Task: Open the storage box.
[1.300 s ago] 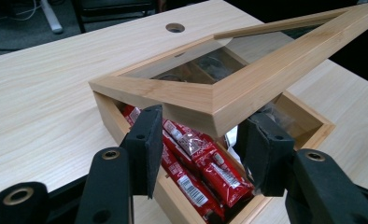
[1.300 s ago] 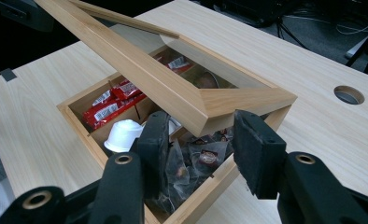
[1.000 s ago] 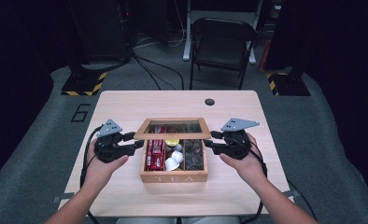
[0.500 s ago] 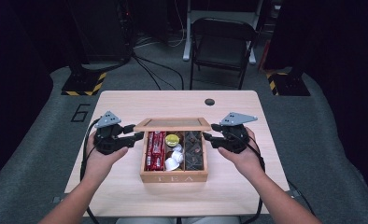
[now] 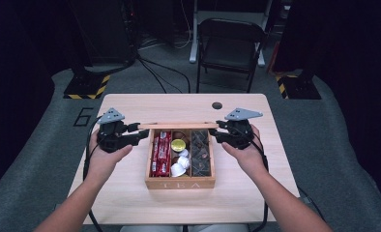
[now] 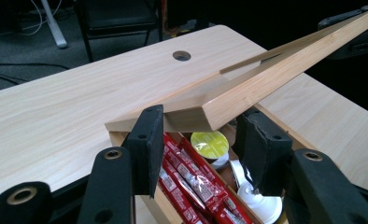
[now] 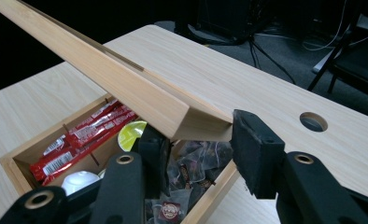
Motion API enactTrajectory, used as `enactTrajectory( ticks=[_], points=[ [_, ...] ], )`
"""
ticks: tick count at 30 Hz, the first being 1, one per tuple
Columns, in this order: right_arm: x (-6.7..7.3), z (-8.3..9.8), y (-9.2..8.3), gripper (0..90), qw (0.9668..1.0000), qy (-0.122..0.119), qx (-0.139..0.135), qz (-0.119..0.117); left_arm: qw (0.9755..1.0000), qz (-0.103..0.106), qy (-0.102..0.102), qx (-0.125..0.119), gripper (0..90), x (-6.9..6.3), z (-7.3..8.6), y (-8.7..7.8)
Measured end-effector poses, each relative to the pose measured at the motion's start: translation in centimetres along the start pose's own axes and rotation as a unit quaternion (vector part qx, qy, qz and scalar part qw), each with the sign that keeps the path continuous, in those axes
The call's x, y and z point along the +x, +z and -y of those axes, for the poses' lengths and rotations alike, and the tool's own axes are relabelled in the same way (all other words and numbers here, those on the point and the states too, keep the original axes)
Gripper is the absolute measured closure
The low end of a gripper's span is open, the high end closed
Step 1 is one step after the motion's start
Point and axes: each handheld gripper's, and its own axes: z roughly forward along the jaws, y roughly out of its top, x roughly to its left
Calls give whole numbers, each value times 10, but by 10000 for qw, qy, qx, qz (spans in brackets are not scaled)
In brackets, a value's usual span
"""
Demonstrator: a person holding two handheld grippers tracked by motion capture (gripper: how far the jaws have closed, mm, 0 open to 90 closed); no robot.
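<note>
A wooden box marked TEA (image 5: 179, 183) stands mid-table with its lid (image 5: 179, 126) swung up, edge-on in the high view. Inside lie red packets (image 5: 160, 153), a yellow capsule (image 5: 178, 144), white cups (image 5: 180, 164) and dark tea bags (image 5: 200, 152). My left gripper (image 5: 142, 135) is shut on the lid's left corner; in the left gripper view that corner (image 6: 205, 112) sits between the jaws of the left gripper (image 6: 203, 140). My right gripper (image 5: 215, 134) is at the lid's other end. Its jaws have just been closing, and in the right gripper view they pinch the lid's corner (image 7: 196, 119).
The box sits on a light wooden table (image 5: 130, 203) with a round cable hole (image 5: 217, 105) near its far edge. A black folding chair (image 5: 229, 43) stands behind the table, and cables run over the grey floor. Bare tabletop lies on both sides of the box.
Both grippers have moved away from the person with the lid. It has swung further up, from lying over the box's rear part to edge-on. More of the contents is uncovered.
</note>
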Motion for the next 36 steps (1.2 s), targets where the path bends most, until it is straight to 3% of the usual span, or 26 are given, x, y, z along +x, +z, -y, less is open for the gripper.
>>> enactTrajectory(
  ticks=[9, 22, 36],
  points=[
    [-2, -4, 2, 572, 10000, 29, -28, 13, 9999, -12, -106, -41, 518, 6, 0, 9],
    [-6, -11, 5, 572, 9999, 63, -77, 58, 9995, -250, -1, -172, 575, 11, -3, 18],
    [-13, -16, 14, 541, 9997, 55, -196, 167, 9996, -196, -102, -198, 578, 19, -15, 22]
  ],
)
